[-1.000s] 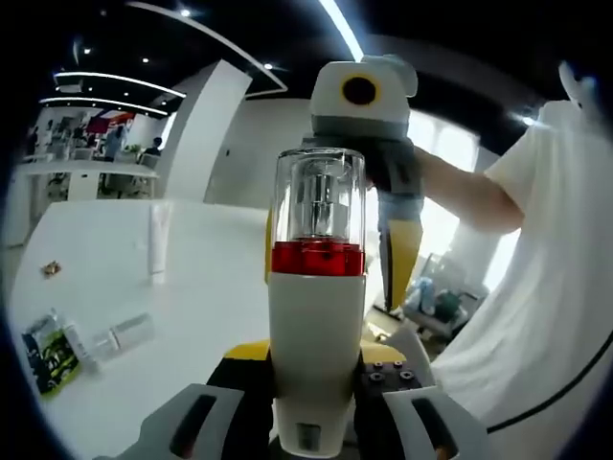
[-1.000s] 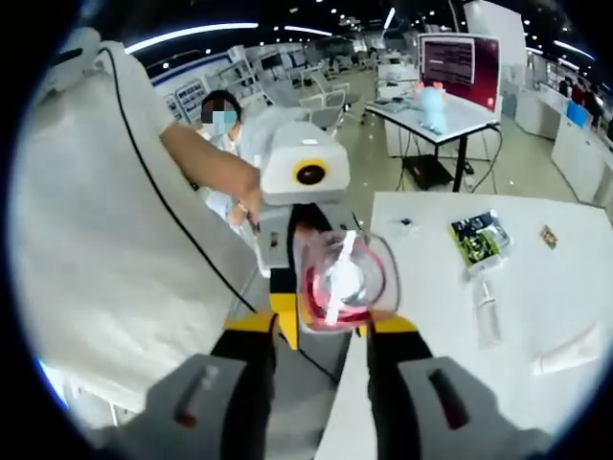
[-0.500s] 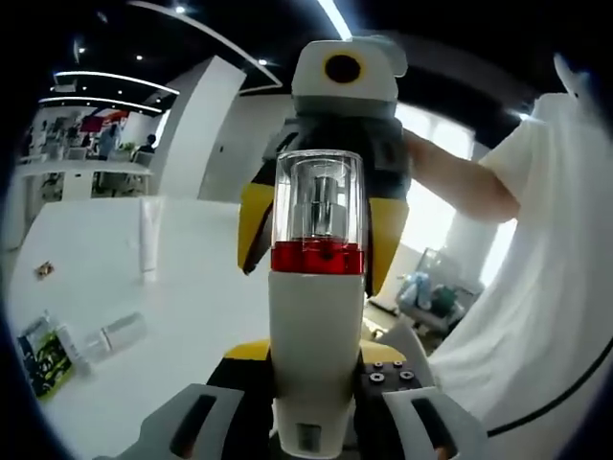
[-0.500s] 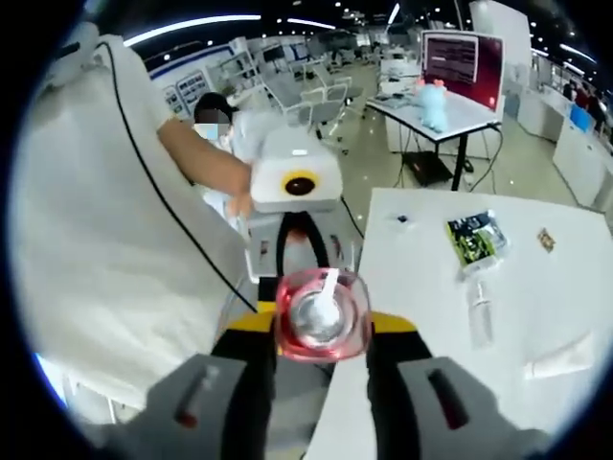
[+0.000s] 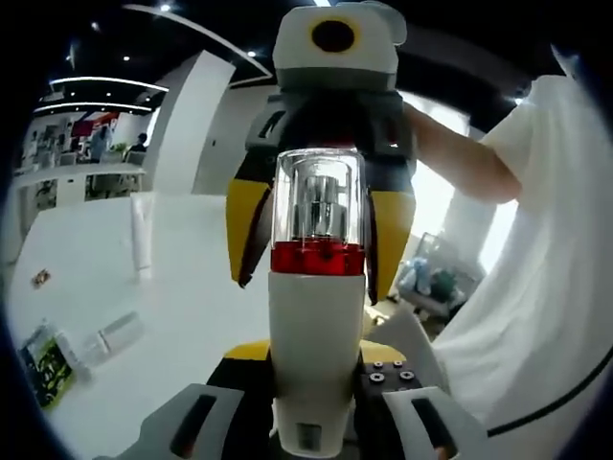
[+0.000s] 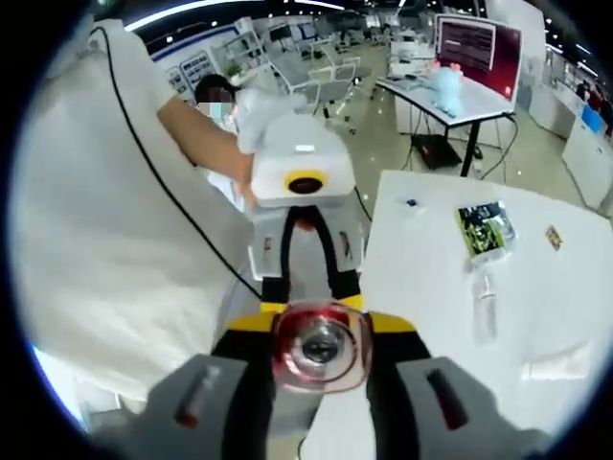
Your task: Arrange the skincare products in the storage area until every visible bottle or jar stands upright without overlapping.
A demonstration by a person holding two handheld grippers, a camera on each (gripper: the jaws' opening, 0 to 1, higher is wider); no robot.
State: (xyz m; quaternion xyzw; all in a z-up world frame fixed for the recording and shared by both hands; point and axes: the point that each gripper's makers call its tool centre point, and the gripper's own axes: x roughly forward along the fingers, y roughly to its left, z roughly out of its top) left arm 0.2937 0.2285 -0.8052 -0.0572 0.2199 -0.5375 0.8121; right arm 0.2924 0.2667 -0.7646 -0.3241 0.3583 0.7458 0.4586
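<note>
A white pump bottle (image 5: 316,335) with a red band and a clear cap (image 5: 319,196) stands upright in my left gripper (image 5: 311,431), which is shut on its lower body. My right gripper (image 5: 311,286) comes in from behind it, and its yellow fingers (image 5: 247,225) straddle the clear cap with a small gap on each side. In the right gripper view I look straight down on the cap (image 6: 321,347), between the open jaws of my right gripper (image 6: 321,335). Beyond the cap is the left gripper (image 6: 311,287).
On the white table (image 5: 192,278) a white tube (image 5: 142,235) stands upright. A small clear bottle (image 5: 110,335) lies flat beside a green-black sachet (image 5: 38,359), and a small brown item (image 5: 40,278) lies farther off. A person in a white shirt (image 6: 86,240) stands close by.
My right gripper has come in from the bottle's right and now sits centred over it, jaws around the clear cap. The bottle has stayed in my left gripper.
</note>
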